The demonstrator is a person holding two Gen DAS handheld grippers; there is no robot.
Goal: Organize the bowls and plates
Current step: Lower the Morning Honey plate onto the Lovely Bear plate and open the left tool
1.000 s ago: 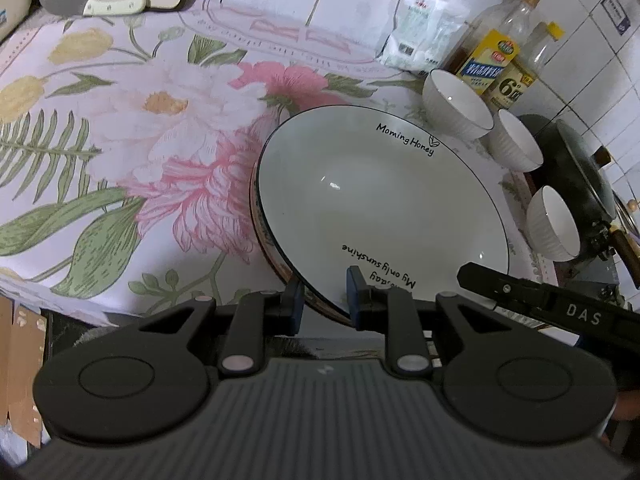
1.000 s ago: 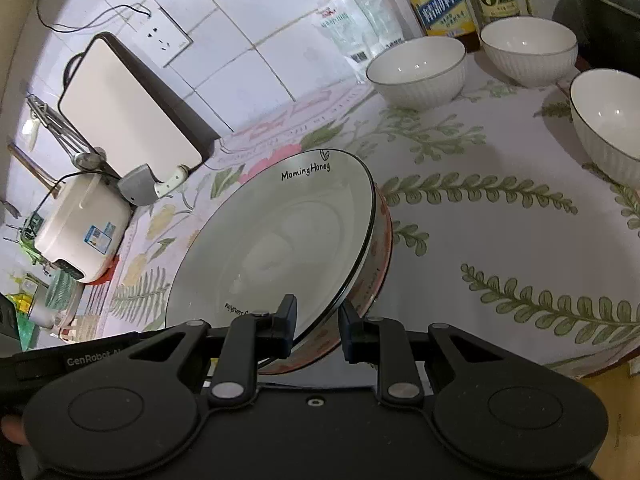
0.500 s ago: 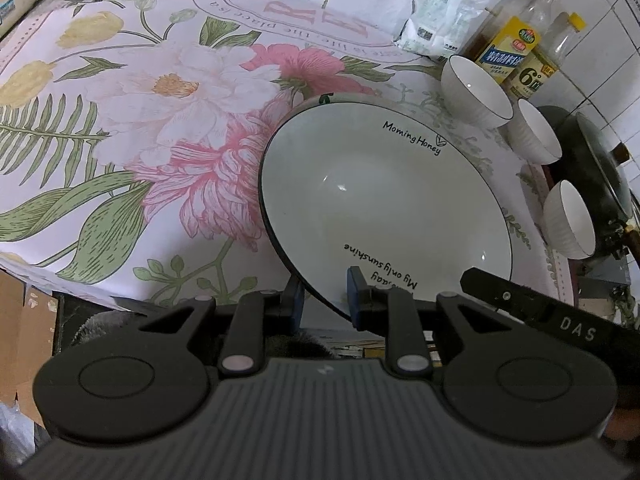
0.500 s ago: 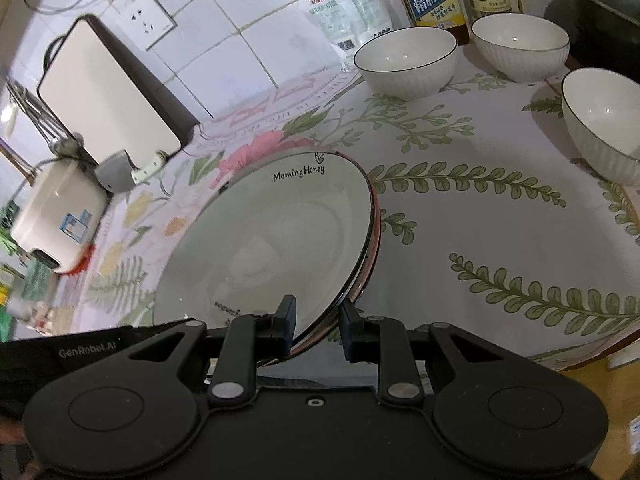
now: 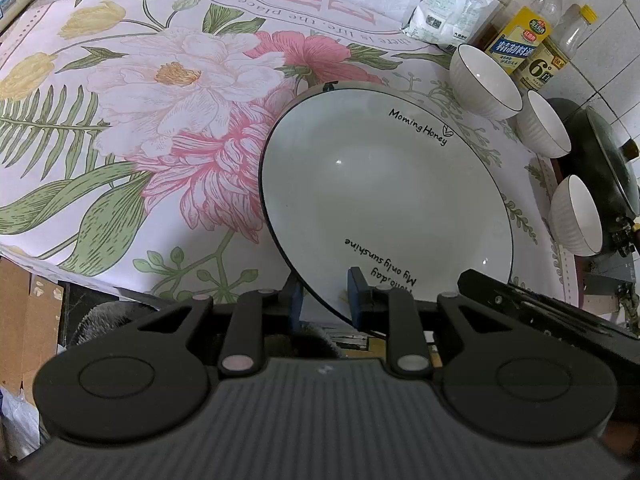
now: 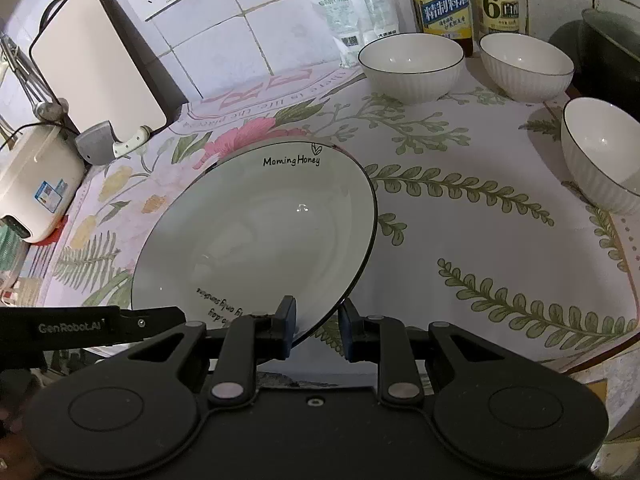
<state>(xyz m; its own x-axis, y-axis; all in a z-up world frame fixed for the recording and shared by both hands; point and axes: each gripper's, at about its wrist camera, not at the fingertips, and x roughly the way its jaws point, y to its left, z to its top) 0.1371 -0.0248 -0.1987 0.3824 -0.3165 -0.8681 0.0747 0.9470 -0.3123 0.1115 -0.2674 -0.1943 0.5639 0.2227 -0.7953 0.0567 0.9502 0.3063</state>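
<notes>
- While we hold the white plate (image 5: 384,200) over the surface's (image 5: 120,128) front edge, both sets of jaws are clamped on its near rim.
- Our left gripper (image 5: 324,300) grips one side of that rim, our right gripper (image 6: 316,326) the other.
- We see three white bowls (image 6: 412,66) standing toward the surface's back right corner, well apart from the plate.
</notes>
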